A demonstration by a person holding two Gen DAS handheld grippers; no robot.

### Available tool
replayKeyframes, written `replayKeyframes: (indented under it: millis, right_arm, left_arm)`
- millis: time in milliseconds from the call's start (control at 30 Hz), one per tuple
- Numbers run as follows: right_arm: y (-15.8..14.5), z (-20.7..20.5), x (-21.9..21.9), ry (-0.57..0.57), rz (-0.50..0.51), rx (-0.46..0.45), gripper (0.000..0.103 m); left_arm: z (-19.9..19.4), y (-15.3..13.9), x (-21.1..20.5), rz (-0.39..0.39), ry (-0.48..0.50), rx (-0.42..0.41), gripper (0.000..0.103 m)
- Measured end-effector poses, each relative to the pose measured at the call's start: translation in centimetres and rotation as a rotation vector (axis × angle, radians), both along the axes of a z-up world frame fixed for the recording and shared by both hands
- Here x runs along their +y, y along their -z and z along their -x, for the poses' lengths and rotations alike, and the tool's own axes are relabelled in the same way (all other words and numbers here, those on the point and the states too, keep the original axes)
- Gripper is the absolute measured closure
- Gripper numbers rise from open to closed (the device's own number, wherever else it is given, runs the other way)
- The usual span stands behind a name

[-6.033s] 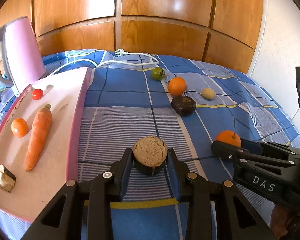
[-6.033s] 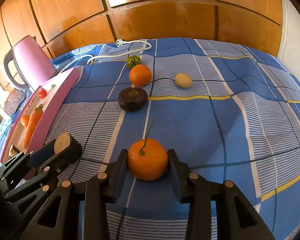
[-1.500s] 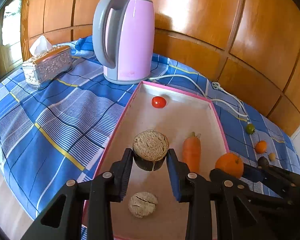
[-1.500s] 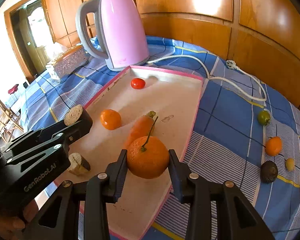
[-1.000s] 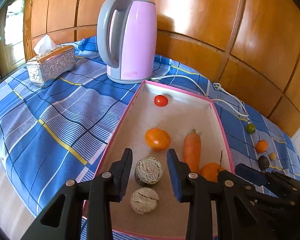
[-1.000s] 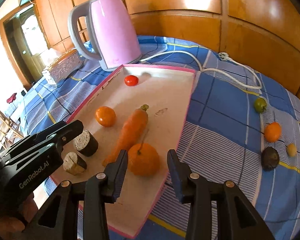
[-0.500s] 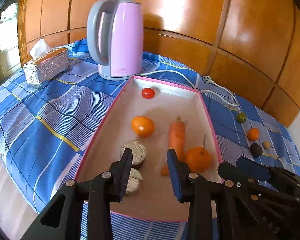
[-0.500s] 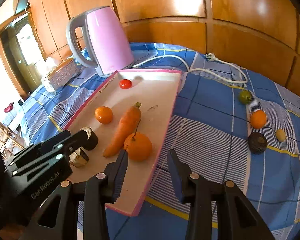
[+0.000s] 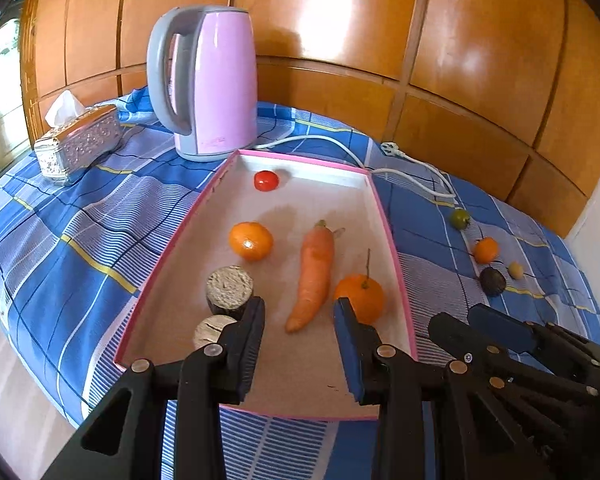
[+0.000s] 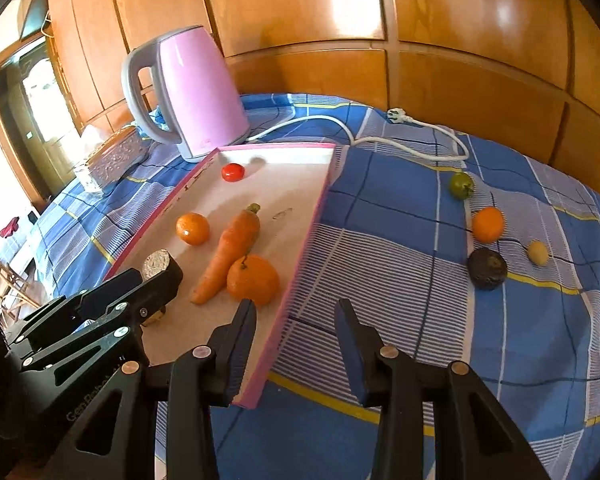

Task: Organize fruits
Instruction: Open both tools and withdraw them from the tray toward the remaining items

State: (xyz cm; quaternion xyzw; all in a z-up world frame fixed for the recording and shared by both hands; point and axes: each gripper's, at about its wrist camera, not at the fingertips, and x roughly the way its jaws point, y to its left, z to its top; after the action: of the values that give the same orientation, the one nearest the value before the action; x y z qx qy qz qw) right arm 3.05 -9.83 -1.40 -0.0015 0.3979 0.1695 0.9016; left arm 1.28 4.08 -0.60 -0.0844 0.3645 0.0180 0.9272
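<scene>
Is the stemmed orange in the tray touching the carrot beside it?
Touching, it seems. In the right wrist view the stemmed orange rests against the carrot with no strip of the tray floor showing between them.

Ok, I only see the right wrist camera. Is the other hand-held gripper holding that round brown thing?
Observer: No. In the left wrist view the left hand-held gripper is empty; the round brown piece lies in the tray beyond its finger.
Operator: Is anything hidden behind it?
Observer: Yes, a second cut piece with a cracked top, close beside the first.
Operator: What's that silver box?
Observer: A tissue box with a white tissue sticking up.
</scene>
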Motion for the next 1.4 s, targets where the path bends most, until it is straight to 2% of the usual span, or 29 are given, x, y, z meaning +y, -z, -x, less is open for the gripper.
replayKeyframes:
  millis: [300,800,1400]
  right_arm:
    - [0.6,0.5,-2.0,0.053,0.003,0.004,0.062]
    - [2.1,0.5,-8.3,0.22,-0.015,0.047,0.062]
    - [4.0,0.5,-14.4,0.369,-0.016,0.092,0.062]
  left_arm:
    - [0.3,0.0,-1.6,-0.01,0.047,0.005,0.067]
    - [0.1,0.1,-5.6,-0.034,0.158,0.005,0.067]
    - [-1.2,0.8,-9.8,-0.066,0.261,0.03,0.067]
